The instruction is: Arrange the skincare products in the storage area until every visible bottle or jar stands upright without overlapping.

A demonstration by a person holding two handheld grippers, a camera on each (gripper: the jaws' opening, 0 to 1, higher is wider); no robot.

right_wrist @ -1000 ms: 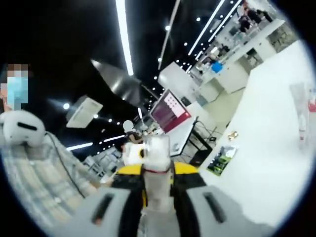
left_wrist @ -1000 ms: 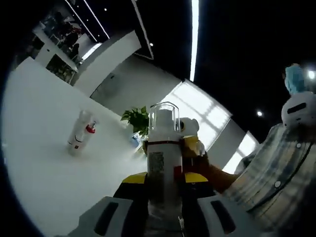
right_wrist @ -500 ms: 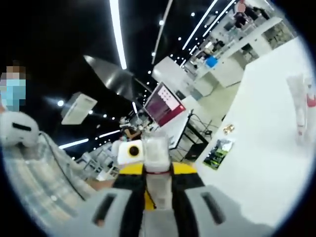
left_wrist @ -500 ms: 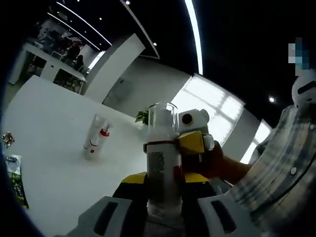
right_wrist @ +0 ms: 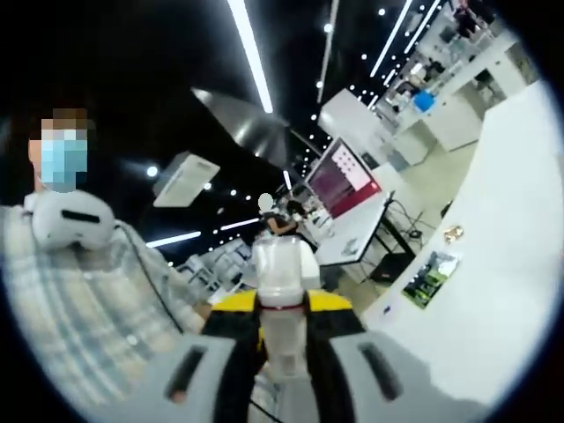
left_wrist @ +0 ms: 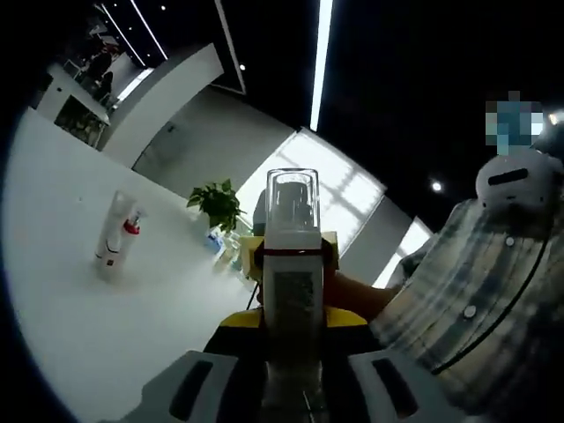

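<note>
White bench spread wide, one tube and a red-collared bottle standing upright side by side there, well apart from the held one. Left tongs clamped on a clear-capped bottle, raised off the bench, likely for placing upright. Right tongs gripping a white bottle, likewise aloft.

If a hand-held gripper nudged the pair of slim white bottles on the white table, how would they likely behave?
The slim white bottles are tall and narrow, so they would probably tip rather than slide on the white table. Standing close together, one falling would likely knock the other. Their round bodies suggest they would roll once down.
</note>
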